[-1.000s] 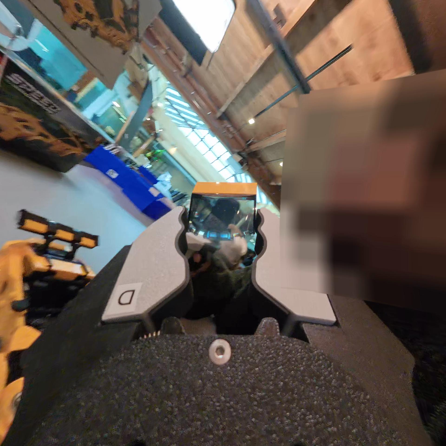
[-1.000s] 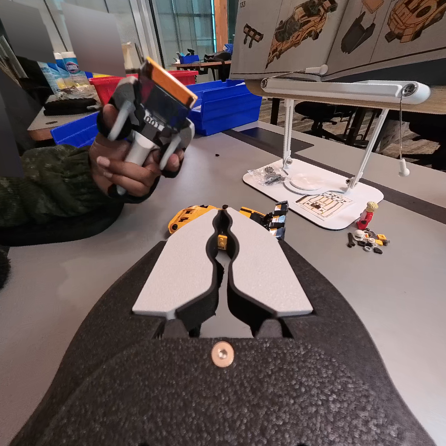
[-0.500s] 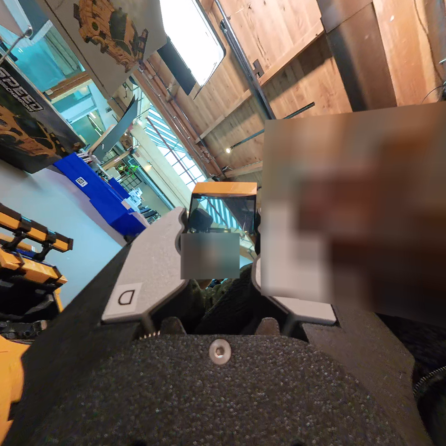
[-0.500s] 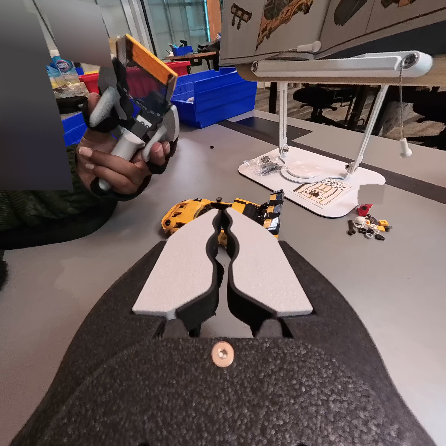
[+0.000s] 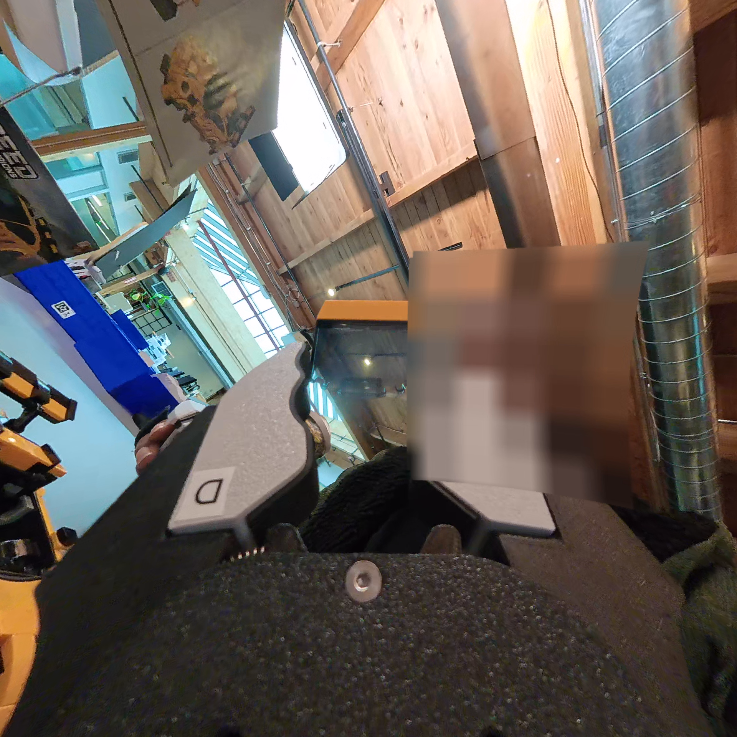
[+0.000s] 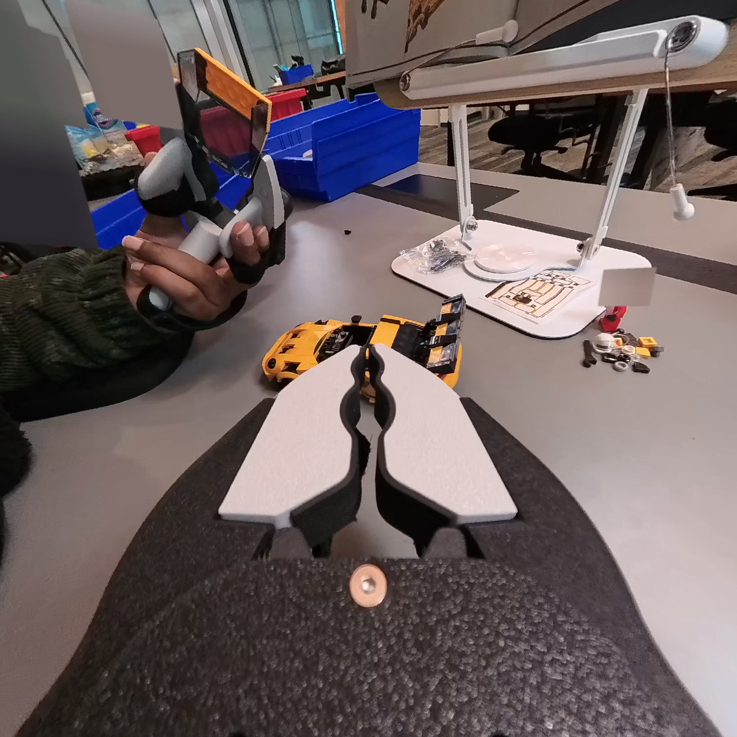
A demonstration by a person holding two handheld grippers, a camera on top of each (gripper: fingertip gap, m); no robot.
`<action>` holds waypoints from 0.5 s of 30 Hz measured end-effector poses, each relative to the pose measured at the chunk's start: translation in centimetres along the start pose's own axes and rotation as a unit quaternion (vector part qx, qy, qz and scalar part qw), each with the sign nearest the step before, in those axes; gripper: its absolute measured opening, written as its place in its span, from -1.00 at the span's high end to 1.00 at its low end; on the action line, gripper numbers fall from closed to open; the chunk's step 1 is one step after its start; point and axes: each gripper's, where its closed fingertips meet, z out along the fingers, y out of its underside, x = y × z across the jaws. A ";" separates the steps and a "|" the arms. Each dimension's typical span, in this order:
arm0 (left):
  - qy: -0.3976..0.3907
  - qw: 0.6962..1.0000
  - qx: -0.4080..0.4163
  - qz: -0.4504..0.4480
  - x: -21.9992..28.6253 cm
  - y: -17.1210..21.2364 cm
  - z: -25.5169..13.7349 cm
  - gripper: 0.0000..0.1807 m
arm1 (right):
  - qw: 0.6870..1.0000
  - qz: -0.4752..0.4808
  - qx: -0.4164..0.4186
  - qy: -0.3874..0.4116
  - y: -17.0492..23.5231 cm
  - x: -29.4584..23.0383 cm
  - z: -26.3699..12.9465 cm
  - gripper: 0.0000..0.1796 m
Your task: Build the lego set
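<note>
The left tongs (image 6: 229, 155) are pinching a dark transparent windscreen piece with an orange top (image 6: 227, 119), lifted at far left above the grey worktop (image 6: 558, 438). The right tongs (image 6: 369, 355) are sitting pressed together, empty, just near the yellow brick car (image 6: 319, 347) lying mid-worktop.

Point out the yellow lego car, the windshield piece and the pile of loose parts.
yellow lego car (image 6: 297, 349), right wrist view, on its hood.
windshield piece (image 6: 229, 141), right wrist view, on its dark clear pane.
pile of loose parts (image 6: 622, 353), right wrist view, at its middle.
</note>
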 end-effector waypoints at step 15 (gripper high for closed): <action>-0.001 1.000 0.011 -0.006 -0.1 -0.3 -0.1 0.41 | 1.000 0.005 -0.004 0.002 0.1 0.2 0.0 0.99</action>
